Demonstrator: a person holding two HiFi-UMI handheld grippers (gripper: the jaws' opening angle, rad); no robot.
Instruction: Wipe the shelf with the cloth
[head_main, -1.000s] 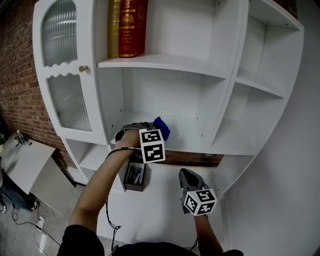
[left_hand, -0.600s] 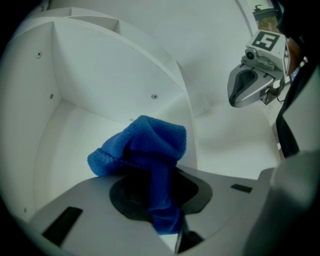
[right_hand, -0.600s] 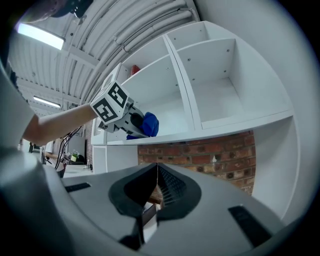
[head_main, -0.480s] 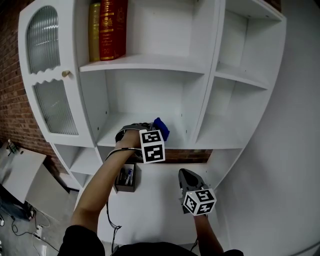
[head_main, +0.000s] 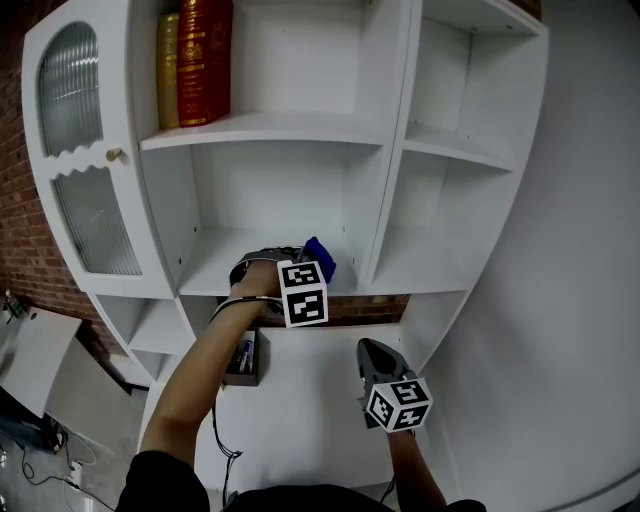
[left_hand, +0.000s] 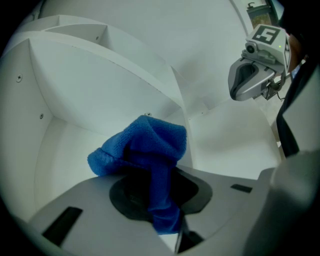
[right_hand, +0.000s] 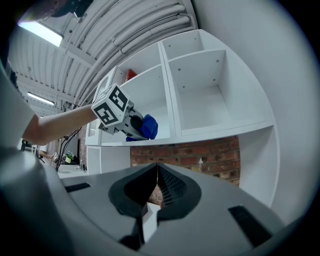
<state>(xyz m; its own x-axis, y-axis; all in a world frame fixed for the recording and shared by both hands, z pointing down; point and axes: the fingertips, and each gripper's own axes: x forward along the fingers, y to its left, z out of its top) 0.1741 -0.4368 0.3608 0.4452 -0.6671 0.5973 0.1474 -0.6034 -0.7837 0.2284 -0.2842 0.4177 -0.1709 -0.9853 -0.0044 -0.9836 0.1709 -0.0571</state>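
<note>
Change: only the head view turns; the shelf (head_main: 215, 268) drifts toward 9 o'clock while both grippers stay put.
Left gripper (head_main: 303, 258): clenched on the blue cloth (head_main: 320, 256), which bunches at its 1 o'clock, over the shelf.
Right gripper (head_main: 375, 350): pinched shut on nothing, idle at 5 o'clock.
Meaning: no stroke is made; the wiping looks paused.

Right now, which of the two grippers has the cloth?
The left gripper, shut on the blue cloth at the shelf. The right gripper hangs lower, jaws together with nothing between them.
</note>
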